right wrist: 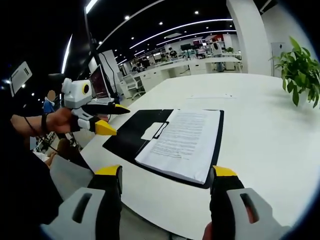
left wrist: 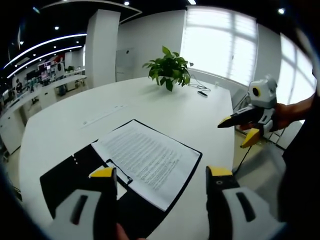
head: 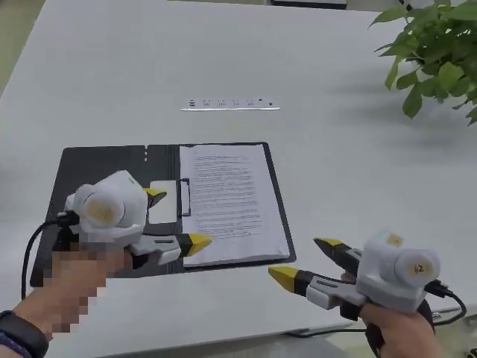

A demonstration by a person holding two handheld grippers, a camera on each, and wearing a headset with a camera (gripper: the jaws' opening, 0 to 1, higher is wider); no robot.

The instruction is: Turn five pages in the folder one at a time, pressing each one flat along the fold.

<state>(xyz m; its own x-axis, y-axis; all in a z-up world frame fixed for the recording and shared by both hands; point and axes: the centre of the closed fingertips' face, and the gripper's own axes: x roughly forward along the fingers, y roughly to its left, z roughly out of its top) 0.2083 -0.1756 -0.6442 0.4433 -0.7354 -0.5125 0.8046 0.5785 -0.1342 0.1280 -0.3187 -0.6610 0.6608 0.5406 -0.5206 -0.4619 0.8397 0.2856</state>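
Folder [head: 97,171]: open on table [head: 358,171], pages [head: 231,198] stacked on right half.
Left gripper [head: 176,219]: wide, empty, over the spine [head: 176,160].
Right gripper [head: 305,259]: wide, empty, beside the near corner.
Risk: two sheets may be caught together, or a page creased by pinching.

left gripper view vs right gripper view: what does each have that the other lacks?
Left gripper view adds the right gripper, open, and bright windows. Right gripper view adds the left gripper, open, and rows of office desks. Shared: open black folder, printed pages, potted plant, white table.
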